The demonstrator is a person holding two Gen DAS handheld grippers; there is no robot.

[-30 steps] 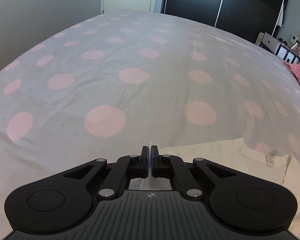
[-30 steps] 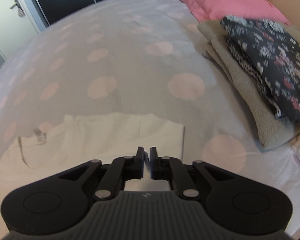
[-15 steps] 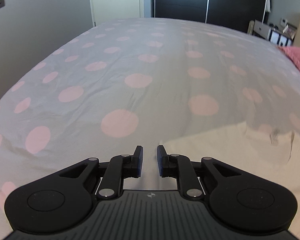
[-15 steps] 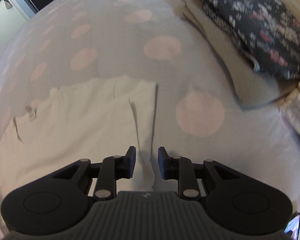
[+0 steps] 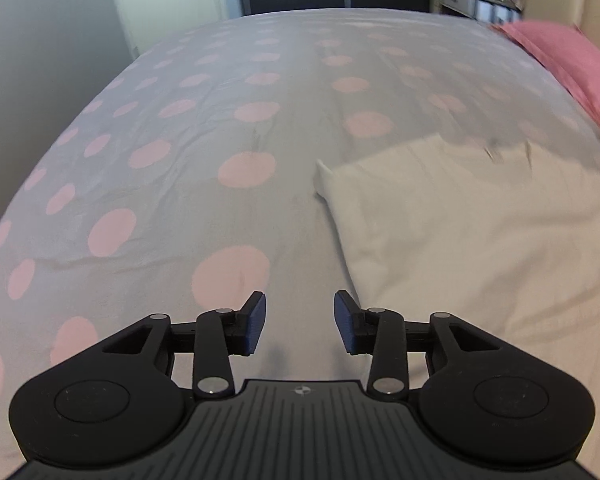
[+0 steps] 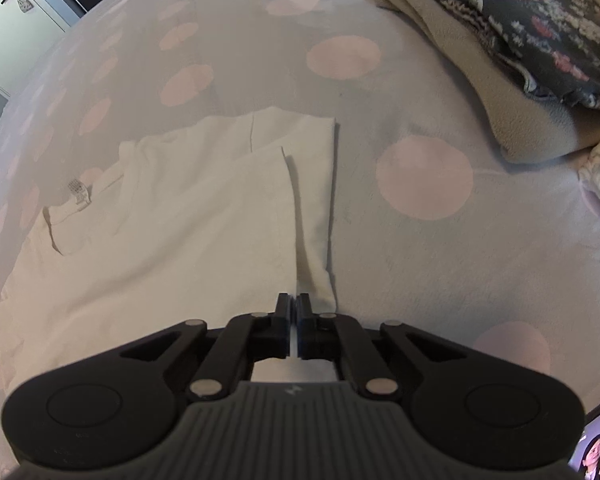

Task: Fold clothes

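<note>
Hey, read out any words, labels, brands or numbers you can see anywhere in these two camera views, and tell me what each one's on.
No text here can be read.
Neck tag on the white shirt: printed marks, too small to read.
Right gripper and left gripper: each body carries a small emblem, no letters.
Phone screen: shows a face, any text too small.

White shirt (image 5: 480,220) cut off at right edge, its far collar blurred.
</note>
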